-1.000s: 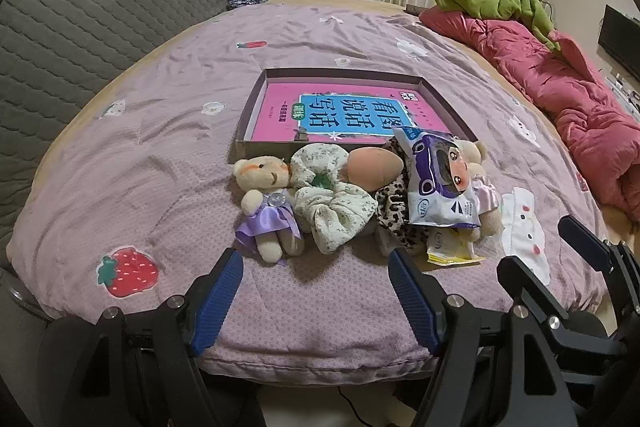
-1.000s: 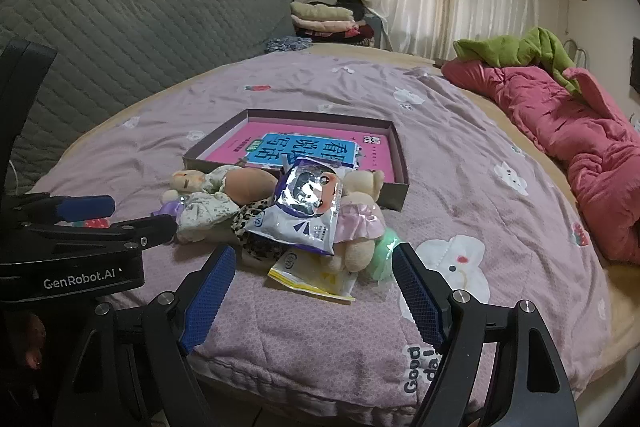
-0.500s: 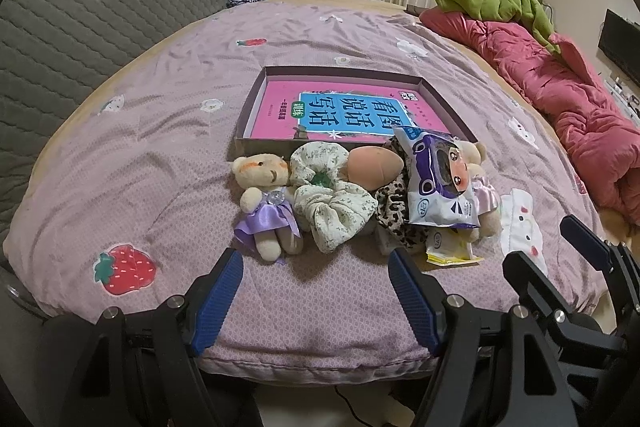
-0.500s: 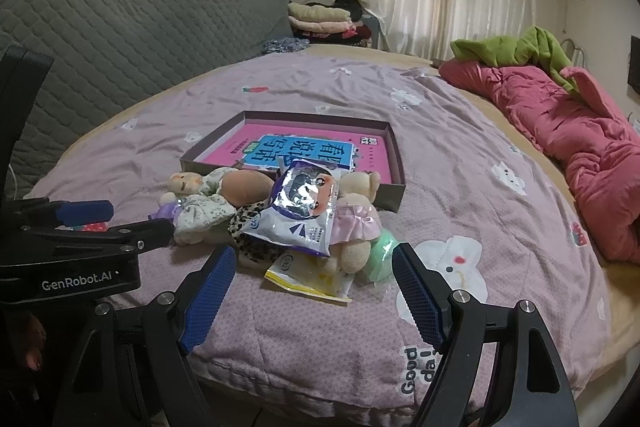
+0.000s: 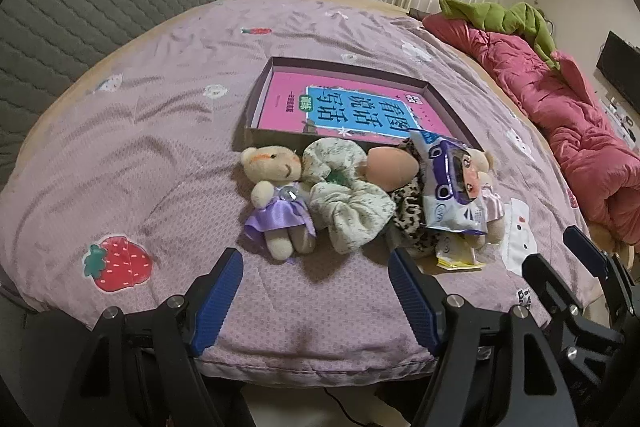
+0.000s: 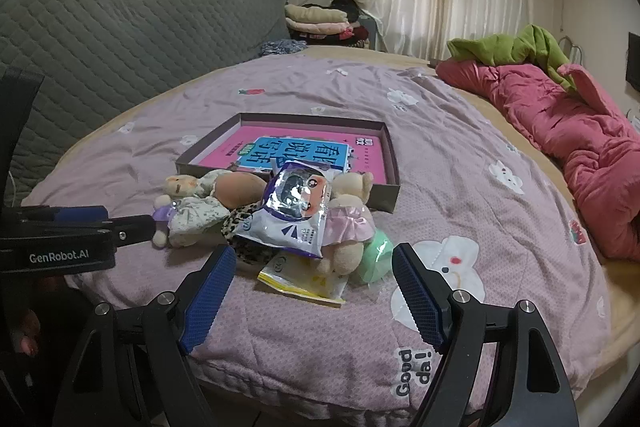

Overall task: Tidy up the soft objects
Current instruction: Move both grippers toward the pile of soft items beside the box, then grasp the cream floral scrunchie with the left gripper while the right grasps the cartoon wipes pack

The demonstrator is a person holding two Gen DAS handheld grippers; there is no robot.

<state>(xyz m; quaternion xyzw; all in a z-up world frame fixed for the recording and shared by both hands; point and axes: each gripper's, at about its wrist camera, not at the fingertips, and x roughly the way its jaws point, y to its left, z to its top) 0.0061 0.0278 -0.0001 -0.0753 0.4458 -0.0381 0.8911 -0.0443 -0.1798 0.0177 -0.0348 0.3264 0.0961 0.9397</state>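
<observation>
A shallow dark cardboard box tray (image 5: 444,103) lies on the lilac quilted bedspread (image 5: 140,147) of the bed, holding a pink book with a blue title panel (image 5: 352,109). The soft things sit heaped in a row against the near wall of that tray. At the tray's near left corner lies a small cream teddy bear in a purple satin dress (image 5: 278,201), on its back. Touching it on the right is a pale green floral fabric scrunchie (image 5: 346,205), and a peach egg-shaped sponge (image 5: 392,167) rests against the tray wall just behind the scrunchie. Right of the scrunchie a leopard-print fabric piece (image 5: 408,213) shows from under a white-and-purple foil packet with a cartoon face (image 5: 450,195). The packet leans on a second cream teddy bear in a pink satin dress (image 6: 346,217), near the tray's near right corner. A flat yellow-and-white sachet (image 6: 302,277) lies under the packet on its near side, and a mint-green round soft thing (image 6: 376,255) touches the pink-dressed bear on the right.

The left gripper (image 5: 314,293) hangs at the near edge of the bed, jaws spread wide and empty, in line with the purple-dressed bear and the scrunchie. The right gripper (image 6: 310,293) is likewise wide apart and empty, facing the packet and sachet.
</observation>
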